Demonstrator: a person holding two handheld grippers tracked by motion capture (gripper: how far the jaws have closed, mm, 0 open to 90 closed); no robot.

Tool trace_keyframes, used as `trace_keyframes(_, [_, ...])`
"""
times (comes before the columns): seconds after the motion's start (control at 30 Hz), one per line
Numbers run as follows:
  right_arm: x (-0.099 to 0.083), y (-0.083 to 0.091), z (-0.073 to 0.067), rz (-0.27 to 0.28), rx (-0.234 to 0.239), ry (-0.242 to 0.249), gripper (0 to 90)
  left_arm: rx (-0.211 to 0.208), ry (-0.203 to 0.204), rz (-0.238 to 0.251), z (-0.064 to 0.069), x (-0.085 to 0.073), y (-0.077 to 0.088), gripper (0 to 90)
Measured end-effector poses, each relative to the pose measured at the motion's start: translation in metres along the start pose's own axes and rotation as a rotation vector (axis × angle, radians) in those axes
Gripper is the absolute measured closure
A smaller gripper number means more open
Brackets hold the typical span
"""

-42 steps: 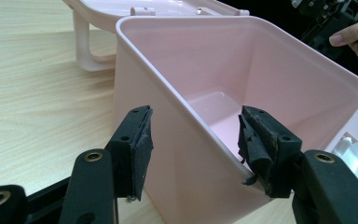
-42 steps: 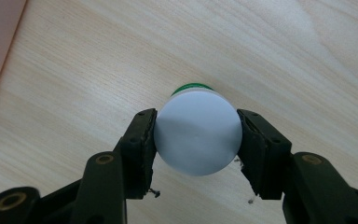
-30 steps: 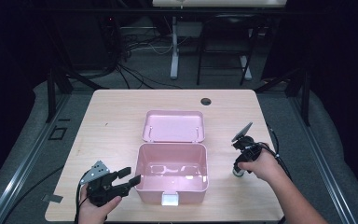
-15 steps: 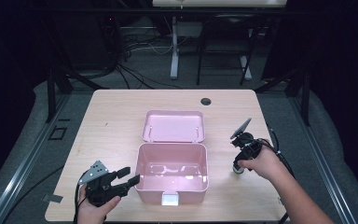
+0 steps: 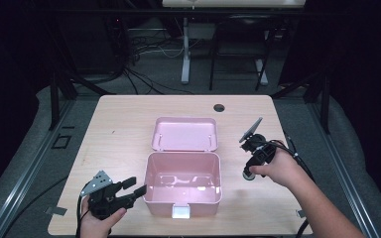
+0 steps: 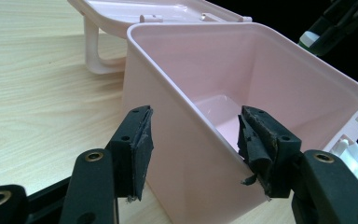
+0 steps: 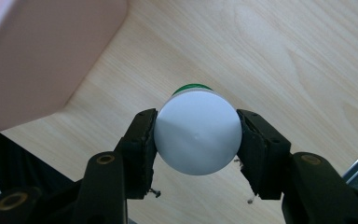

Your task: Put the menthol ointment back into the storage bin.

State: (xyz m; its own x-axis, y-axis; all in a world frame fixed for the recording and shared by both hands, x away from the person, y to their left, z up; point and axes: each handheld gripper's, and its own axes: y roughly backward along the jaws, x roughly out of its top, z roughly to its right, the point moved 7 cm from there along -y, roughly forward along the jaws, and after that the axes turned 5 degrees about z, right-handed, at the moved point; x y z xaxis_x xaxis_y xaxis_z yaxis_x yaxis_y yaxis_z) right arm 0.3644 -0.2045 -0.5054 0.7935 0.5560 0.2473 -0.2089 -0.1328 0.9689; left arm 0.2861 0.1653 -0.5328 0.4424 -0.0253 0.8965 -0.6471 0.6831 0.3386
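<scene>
Pink box [image 5: 182, 183] sits open mid-worktop [image 5: 124, 124] in the high view, lid flat at 12 o'clock; right gripper [image 5: 249, 173] carries a bottle [image 5: 248, 174] at 3 o'clock, left gripper [image 5: 138, 187] at 9. Left gripper view: jaws wide, straddling the box's near corner without pressing, so the box could skid if bumped. Right gripper view: jaws clamped on the white bottle [image 7: 197, 131], green cap [image 7: 192, 87] down; smooth round sides might slip or twist out.

No text, label, brand, number or sign can be read on anything in the three views.
</scene>
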Motion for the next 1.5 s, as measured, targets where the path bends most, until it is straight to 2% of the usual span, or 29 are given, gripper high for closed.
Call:
trace_keyframes(0.57, [0.018,0.035,-0.029,-0.007,0.025,0.102,49.9,-0.003,0.004,0.006,-0.001,0.0,0.001,44.9])
trace_keyframes(0.83, [0.029,0.051,-0.048,-0.004,0.038,0.159,49.9,-0.004,0.004,0.006,-0.001,0.0,0.0,44.9])
trace_keyframes(1.3, [0.043,0.054,-0.083,0.017,0.078,0.256,49.9,-0.006,0.005,0.006,-0.001,-0.001,0.0,44.8])
trace_keyframes(1.5, [0.049,0.051,-0.095,0.012,0.089,0.278,49.9,-0.007,0.004,0.007,-0.001,-0.001,0.0,44.8])
